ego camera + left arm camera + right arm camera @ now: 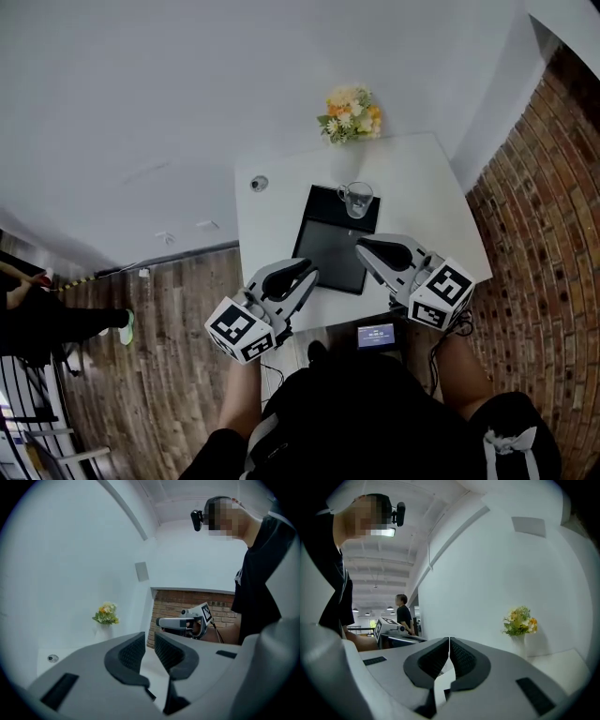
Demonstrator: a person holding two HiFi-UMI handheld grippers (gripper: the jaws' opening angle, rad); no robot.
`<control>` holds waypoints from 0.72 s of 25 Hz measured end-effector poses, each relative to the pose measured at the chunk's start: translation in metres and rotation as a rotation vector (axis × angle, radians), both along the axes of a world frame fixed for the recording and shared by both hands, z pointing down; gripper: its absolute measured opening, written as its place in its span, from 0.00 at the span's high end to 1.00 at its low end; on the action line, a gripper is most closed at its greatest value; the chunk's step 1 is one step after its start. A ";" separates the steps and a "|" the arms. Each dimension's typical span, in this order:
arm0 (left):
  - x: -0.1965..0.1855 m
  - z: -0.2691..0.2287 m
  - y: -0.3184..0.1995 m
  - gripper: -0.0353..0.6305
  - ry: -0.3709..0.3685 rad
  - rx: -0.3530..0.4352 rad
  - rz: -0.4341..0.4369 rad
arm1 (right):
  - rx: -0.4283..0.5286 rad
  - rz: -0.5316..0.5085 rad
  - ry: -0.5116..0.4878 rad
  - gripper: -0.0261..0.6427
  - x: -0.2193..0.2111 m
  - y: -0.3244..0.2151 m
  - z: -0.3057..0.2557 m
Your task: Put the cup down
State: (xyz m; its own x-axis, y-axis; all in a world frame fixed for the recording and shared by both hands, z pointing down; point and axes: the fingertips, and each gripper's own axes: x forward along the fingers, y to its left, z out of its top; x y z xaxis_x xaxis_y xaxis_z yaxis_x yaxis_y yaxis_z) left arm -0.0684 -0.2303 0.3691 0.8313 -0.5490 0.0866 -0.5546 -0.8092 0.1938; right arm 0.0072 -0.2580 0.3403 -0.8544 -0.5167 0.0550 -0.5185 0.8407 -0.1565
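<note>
Left tongs (pixel 149 643): narrow gap, nothing between. Right tongs (pixel 449 643): tips touching, empty. Both above the near side of the white worktop (pixel 427 192). Glass cup (pixel 356 198): upright on the far end of the black mat (pixel 323 246), apart from both. Flowers (pixel 352 114): worktop's far edge.

White wall (pixel 141 94), brick wall (pixel 553 187), wooden floor (pixel 178 309)
</note>
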 end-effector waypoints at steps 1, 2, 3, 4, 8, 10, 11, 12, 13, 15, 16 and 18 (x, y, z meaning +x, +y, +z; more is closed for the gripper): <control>0.001 0.000 0.004 0.85 -0.007 0.002 0.008 | -0.008 0.001 -0.014 0.93 -0.001 0.004 0.000; 0.002 0.000 0.007 0.88 -0.007 0.005 0.011 | -0.017 0.005 -0.029 0.93 -0.001 0.007 0.001; 0.002 -0.002 0.010 0.90 -0.001 0.007 0.012 | -0.026 0.010 -0.044 0.93 0.000 0.009 0.001; 0.003 -0.003 0.013 0.91 0.008 0.008 0.012 | -0.035 0.017 -0.058 0.93 0.001 0.011 0.002; 0.003 -0.004 0.018 0.93 0.032 0.004 0.014 | -0.040 0.043 -0.066 0.94 0.006 0.010 0.004; 0.003 -0.005 0.017 0.94 0.025 0.006 0.018 | -0.027 0.049 -0.042 0.94 0.006 0.009 0.005; 0.003 -0.005 0.016 0.94 0.024 0.006 0.020 | -0.021 0.051 -0.033 0.94 0.006 0.009 0.004; 0.003 -0.006 0.015 0.94 0.025 0.005 0.021 | -0.017 0.054 -0.029 0.94 0.006 0.010 0.003; 0.002 -0.007 0.014 0.94 0.028 0.003 0.022 | -0.014 0.058 -0.030 0.94 0.006 0.010 0.002; 0.001 -0.009 0.012 0.94 0.034 0.000 0.024 | -0.008 0.065 -0.030 0.94 0.005 0.010 -0.001; 0.001 -0.009 0.011 0.94 0.036 -0.001 0.026 | -0.003 0.066 -0.025 0.94 0.005 0.010 -0.001; 0.001 -0.010 0.011 0.94 0.037 -0.001 0.029 | 0.011 0.065 -0.001 0.94 0.003 0.011 0.000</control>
